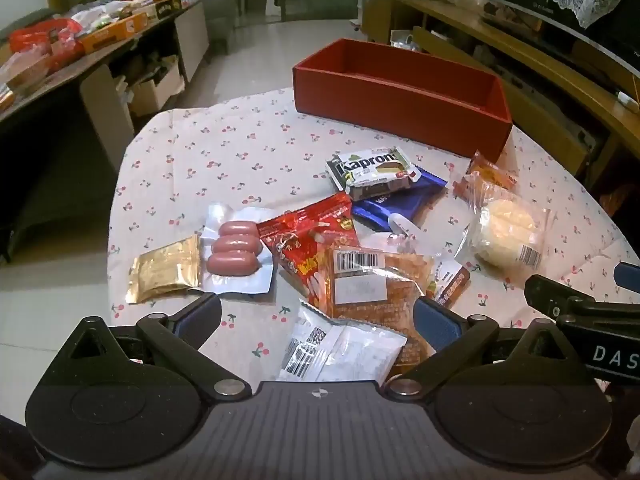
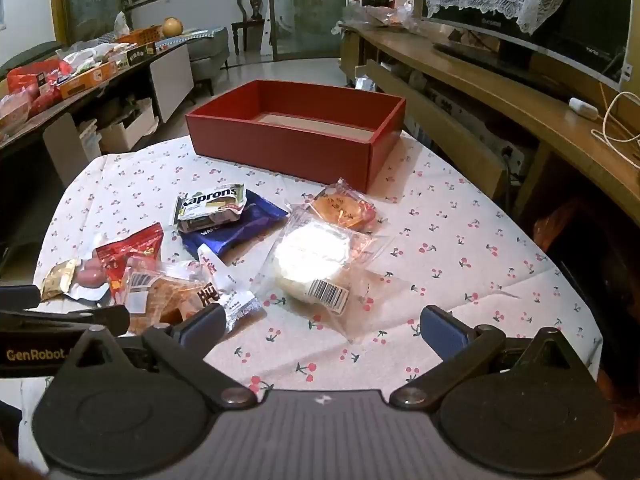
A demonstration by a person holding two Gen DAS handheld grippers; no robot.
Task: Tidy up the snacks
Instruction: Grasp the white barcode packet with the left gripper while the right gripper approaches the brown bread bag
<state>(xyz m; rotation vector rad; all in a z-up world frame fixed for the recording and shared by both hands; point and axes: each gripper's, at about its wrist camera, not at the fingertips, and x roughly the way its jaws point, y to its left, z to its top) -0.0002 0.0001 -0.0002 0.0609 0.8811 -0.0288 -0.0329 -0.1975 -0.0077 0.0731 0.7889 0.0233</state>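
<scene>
left gripper (image 1: 318, 312): fingers spread wide, nothing between the pads; tilted down over the near side of the pile
right gripper (image 2: 322, 326): fingers spread just as wide, nothing held; only bare cloth lies between them
snacks: a loose heap on the table (image 2: 460, 240), ahead of both pairs of fingers, none in the box yet
box (image 2: 288, 148): red, open-topped, looks empty; beyond the heap, at the far side of the table, its long side set across the right view
white pack (image 1: 340, 350): lies right between the left fingers, closest of all, lapping onto the orange bun pack (image 1: 380, 280)
orange bun pack: just ahead of the left fingers, touching the inner side of the right-hand one
sausages (image 1: 236, 250): ahead and to the left of the left fingers, three side by side, long axes across the view
gold sachet (image 1: 166, 270): just left of the sausages
round cake (image 2: 310, 262): in a clear bag, straight ahead of the right fingers and slightly left of their midline, near; its barcode end points back at them
Kaprons bar (image 2: 212, 206): farther off, on a blue pack (image 2: 236, 232), long axis across both views
nearer hand: left for the white pack and the bun, right for the round cake
judgement: each pack lies on the way to the box, so a forward reach and carry should serve
</scene>
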